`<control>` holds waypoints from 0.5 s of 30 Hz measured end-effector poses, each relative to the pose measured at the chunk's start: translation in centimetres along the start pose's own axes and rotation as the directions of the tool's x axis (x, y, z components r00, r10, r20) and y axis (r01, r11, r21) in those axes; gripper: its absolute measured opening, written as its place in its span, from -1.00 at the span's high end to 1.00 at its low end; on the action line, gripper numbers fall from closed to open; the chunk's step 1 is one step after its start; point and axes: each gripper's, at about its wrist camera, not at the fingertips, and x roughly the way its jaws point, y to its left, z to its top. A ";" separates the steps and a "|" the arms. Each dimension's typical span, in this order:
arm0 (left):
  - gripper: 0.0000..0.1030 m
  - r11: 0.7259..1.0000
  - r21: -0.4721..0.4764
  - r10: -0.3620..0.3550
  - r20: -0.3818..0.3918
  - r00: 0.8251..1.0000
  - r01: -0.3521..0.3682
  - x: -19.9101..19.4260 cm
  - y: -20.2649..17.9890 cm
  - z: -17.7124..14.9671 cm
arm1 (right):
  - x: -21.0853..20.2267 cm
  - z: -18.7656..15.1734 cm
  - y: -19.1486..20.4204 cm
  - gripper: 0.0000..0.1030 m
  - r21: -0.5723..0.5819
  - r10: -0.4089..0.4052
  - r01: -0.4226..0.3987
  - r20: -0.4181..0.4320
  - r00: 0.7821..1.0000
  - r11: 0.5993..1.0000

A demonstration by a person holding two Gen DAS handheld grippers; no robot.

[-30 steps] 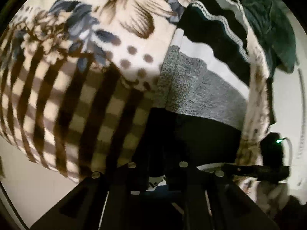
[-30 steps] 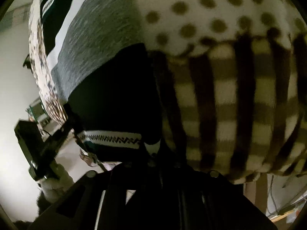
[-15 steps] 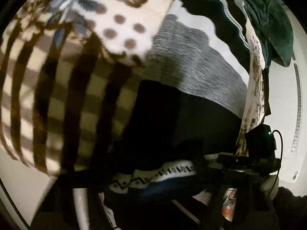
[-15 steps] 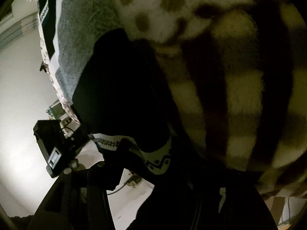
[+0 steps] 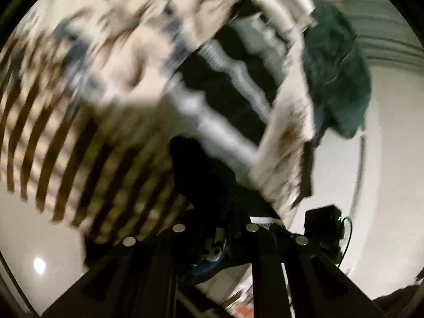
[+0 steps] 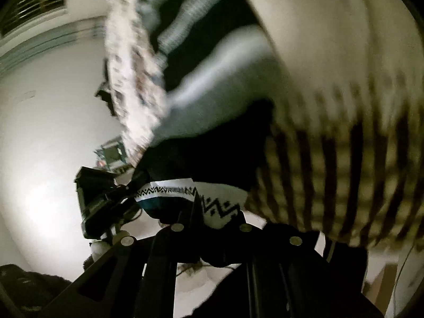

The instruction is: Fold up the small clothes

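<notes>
Both tongs are pinching the hem of the black, grey and white striped knit garment: the left gripper and the right gripper are gripping its zigzag-patterned edge, lying on the cream floral-and-plaid blanket.

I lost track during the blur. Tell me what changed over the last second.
Both grippers have swung the striped garment fast, so the frames are now smeared. Its zigzag hem stays pinched in the right gripper and the left gripper. The patterned blanket and dark green cloth remain in place.
</notes>
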 end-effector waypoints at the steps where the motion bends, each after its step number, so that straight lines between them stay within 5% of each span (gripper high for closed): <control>1: 0.80 0.999 0.016 -0.035 0.023 0.999 0.034 -0.3 -1.6 1.7 | -1.2 1.1 1.4 0.79 -0.027 0.010 -0.009 0.027 1.000 1.000; 8: 0.80 0.986 0.105 -0.148 0.153 0.977 0.133 0.7 -8.7 13.6 | -6.6 10.8 9.5 0.80 -0.189 0.029 0.013 0.214 0.976 0.982; 15: 0.80 0.986 0.092 -0.154 0.198 0.968 0.139 6.7 -12.6 29.1 | -5.5 27.3 15.4 0.80 -0.189 -0.001 0.078 0.376 0.927 0.979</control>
